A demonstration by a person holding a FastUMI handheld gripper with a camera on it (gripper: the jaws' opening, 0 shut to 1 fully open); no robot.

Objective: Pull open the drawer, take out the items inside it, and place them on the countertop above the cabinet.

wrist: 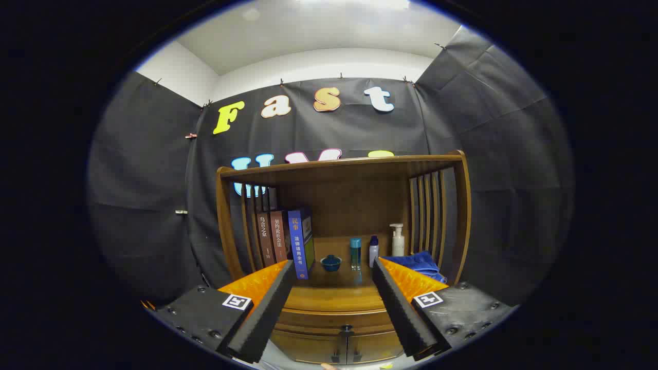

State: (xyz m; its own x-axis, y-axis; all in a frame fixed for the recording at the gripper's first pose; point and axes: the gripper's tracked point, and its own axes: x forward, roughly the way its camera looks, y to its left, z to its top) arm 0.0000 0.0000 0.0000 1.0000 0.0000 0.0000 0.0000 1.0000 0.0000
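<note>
Gripper (333,280) spread wide, empty, facing the wooden cabinet (342,216).
Brown wooden drawer (336,319) at 6 o'clock: probably stiff, light-sliding; grasp its small dark knob (347,327).

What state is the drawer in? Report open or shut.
Shut. The drawer front sits flush under the countertop, its knob centred; the open gripper is apart from it, gripping nothing.

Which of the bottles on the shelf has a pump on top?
The white bottle, farthest right beside the blue cloth. The teal bottle and the small purple-capped bottle have plain caps. The open gripper holds nothing.
</note>
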